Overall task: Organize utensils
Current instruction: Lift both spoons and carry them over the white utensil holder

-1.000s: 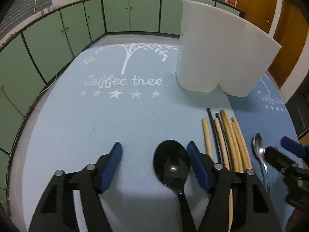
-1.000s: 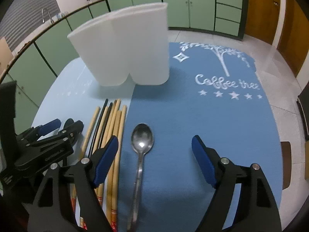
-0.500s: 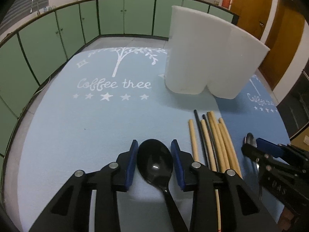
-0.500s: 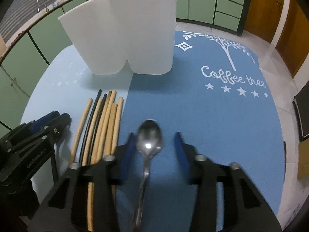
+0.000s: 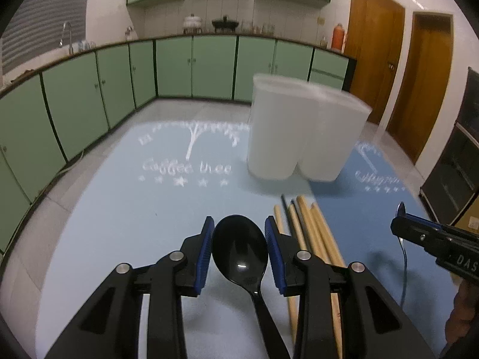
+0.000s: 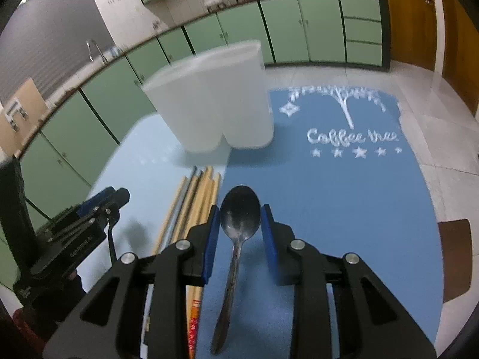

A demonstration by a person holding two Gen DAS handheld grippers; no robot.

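Observation:
My left gripper (image 5: 239, 223) is shut on the bowl of a black plastic spoon (image 5: 239, 251), whose handle trails back under the jaws, clear of the mat. My right gripper (image 6: 240, 209) is shut on the bowl of a metal spoon (image 6: 239, 215), also raised, its handle hanging toward the camera. Each gripper shows in the other view: the right gripper (image 5: 410, 224) at the right, the left gripper (image 6: 116, 194) at the left. A white two-lobed holder (image 5: 305, 131) (image 6: 215, 98) stands upright ahead of both. Several wooden and black chopsticks (image 5: 311, 230) (image 6: 194, 200) lie between the grippers.
A light blue mat (image 5: 119, 209) and a darker blue mat (image 6: 329, 194), both printed "Coffee tree", cover the table. Green cabinets run along the far wall and wooden doors stand at the right. A brown chair seat (image 6: 455, 257) sits past the table's right edge.
Both grippers went from wide open around the spoon bowls to shut on them. Both then rose and tipped up, lifting the spoons off the mats, so more of the kitchen shows.

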